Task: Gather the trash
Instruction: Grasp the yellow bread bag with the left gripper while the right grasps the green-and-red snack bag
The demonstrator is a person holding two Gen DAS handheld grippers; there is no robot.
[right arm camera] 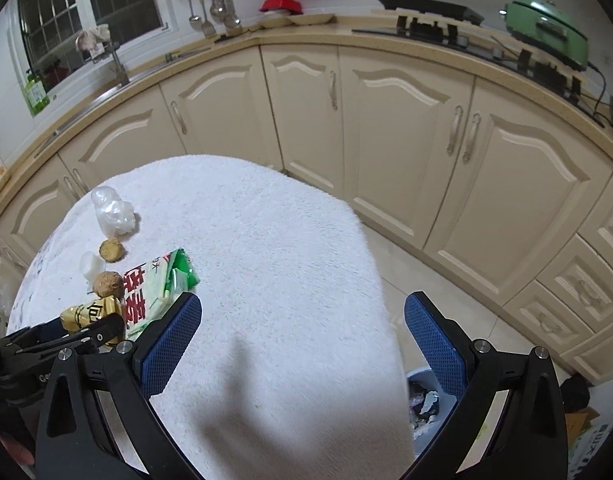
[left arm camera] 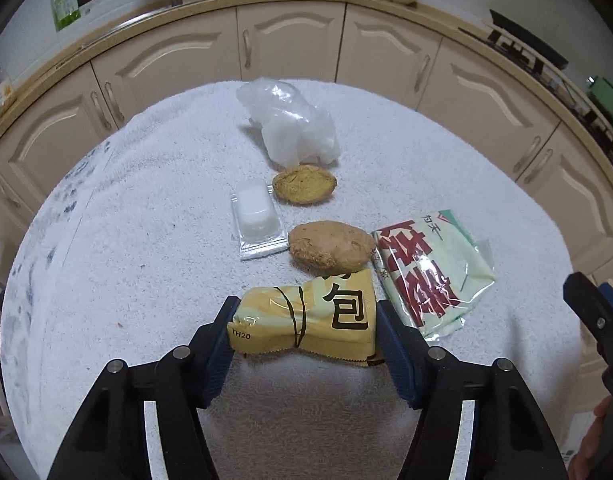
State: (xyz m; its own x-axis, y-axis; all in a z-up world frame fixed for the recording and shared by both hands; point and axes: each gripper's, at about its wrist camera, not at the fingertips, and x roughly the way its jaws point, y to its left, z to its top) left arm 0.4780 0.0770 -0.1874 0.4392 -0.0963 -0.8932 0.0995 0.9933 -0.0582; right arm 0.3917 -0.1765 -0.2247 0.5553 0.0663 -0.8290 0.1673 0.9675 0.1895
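Left claw (left arm camera: 304, 322) pinching the yellow crinkly plastic snack wrapper with black lettering (left arm camera: 306, 316) at the near edge of the white towel-covered worktop (left arm camera: 146, 240), blue pads on both short ends. Wrapper looks light, soft and slippery, already bunched mid-body; best held across that cinched waist. Right claw (right arm camera: 302, 336) spread wide, empty, over the worktop's right edge.

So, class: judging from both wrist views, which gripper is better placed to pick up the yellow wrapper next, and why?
Left. The left gripper already brackets the yellow wrapper, a pad at each end. The right gripper hangs open over bare white towel, away from the litter.
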